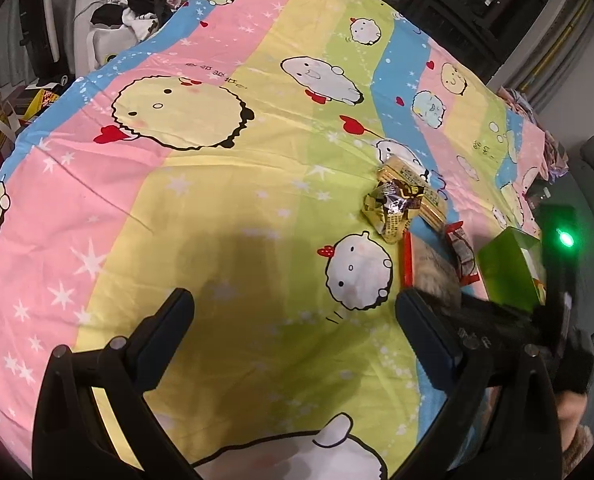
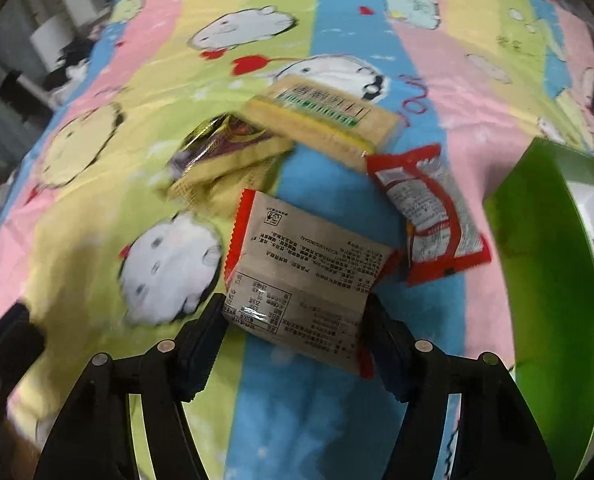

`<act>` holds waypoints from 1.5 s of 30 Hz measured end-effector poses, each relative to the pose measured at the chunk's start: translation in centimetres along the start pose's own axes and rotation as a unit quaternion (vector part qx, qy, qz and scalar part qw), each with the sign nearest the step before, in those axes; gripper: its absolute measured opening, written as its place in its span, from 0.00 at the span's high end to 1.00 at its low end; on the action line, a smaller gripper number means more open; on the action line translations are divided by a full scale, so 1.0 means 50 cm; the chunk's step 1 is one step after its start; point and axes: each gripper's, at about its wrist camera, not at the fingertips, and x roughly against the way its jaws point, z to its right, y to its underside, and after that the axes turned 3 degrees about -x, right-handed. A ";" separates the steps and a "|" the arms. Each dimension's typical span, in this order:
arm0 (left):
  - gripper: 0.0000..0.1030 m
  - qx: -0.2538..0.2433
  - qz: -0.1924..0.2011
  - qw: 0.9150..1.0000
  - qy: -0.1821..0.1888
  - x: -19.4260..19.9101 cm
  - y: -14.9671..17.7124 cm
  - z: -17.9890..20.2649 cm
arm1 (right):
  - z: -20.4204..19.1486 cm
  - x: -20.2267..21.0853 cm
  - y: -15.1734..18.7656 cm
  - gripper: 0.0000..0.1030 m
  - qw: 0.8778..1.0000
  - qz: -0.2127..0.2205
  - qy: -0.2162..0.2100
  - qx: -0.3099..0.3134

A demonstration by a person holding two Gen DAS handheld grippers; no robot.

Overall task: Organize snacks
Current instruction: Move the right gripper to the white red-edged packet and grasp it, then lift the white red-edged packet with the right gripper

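Four snack packets lie close together on the cartoon-print sheet (image 2: 337, 12), and a green box (image 2: 553, 280) stands open just to their right. The right gripper (image 2: 295, 332) has its jaws on either side of the nearest one, a grey packet with red edges (image 2: 305, 268), printed side up. The pads touch or nearly touch its two long edges, but the blur leaves it unclear whether they are squeezing yet, so I cannot tell if it is truly held. Beyond it sit a smaller red packet (image 2: 429, 216), a gold and purple packet (image 2: 221, 152) and a pale yellow pack with green print (image 2: 321, 120) (the gold one leans against the yellow).

The left gripper (image 1: 295, 320) hangs over bare sheet with its jaws wide apart and nothing between them.

Likely next is lifting the grey packet into the box. The risks, as I judge them: the wrapper is slick and puffy, so a grip on the edges alone could slip or crumple. Its far corner touches or overlaps the red packet, which could be dragged along. A low swing to the right could also knock the box's near wall and tip it.
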 end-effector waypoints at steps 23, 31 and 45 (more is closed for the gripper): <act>0.31 -0.006 -0.067 0.997 0.048 -0.024 0.042 0.062 | 0.072 0.103 0.040 0.24 0.976 0.027 -0.210 -0.045; 0.44 -0.028 -0.096 0.994 0.037 -0.048 0.071 0.106 | 0.053 0.033 0.040 0.48 0.969 -0.038 -0.233 -0.076; 0.67 -0.081 -0.075 0.993 0.051 -0.044 0.087 0.154 | 0.014 0.021 0.049 0.55 0.971 -0.044 -0.230 -0.049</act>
